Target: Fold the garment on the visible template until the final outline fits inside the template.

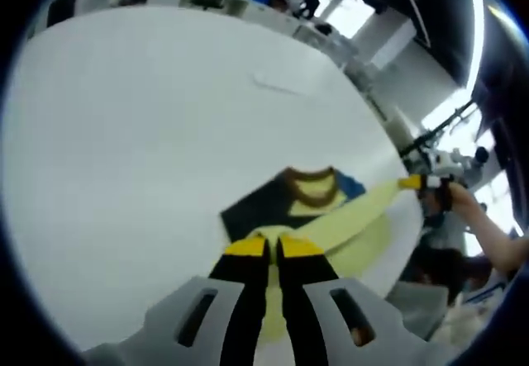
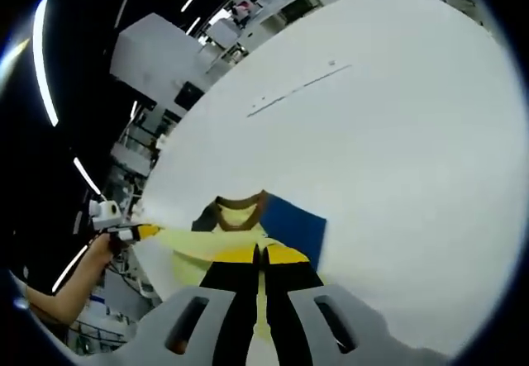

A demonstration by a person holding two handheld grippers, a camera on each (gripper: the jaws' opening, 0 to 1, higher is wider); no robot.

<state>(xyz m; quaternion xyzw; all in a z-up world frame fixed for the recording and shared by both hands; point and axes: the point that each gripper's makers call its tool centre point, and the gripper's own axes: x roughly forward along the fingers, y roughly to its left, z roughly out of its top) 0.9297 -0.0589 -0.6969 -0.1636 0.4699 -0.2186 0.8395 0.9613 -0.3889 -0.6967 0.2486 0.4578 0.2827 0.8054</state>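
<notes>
A garment (image 1: 331,217) with a pale yellow body, brown collar (image 1: 310,176) and dark blue sleeves lies on the white table (image 1: 149,151). My left gripper (image 1: 273,248) has its yellow-tipped jaws pressed together on the yellow fabric at the near edge. The fabric stretches right to my right gripper (image 1: 420,183), held in a person's hand. In the right gripper view, my right gripper (image 2: 261,255) is shut on the yellow cloth of the garment (image 2: 235,238), below the collar (image 2: 240,204) and beside a blue sleeve (image 2: 293,224). The left gripper (image 2: 139,232) pinches the far left end.
A faint grey line (image 1: 279,86) marks the table farther out, also visible as a thin line (image 2: 299,91) in the right gripper view. The table edge (image 1: 388,126) runs on the right, with shelves and standing people (image 1: 310,4) beyond. A person's arm (image 2: 70,296) reaches in low on the left.
</notes>
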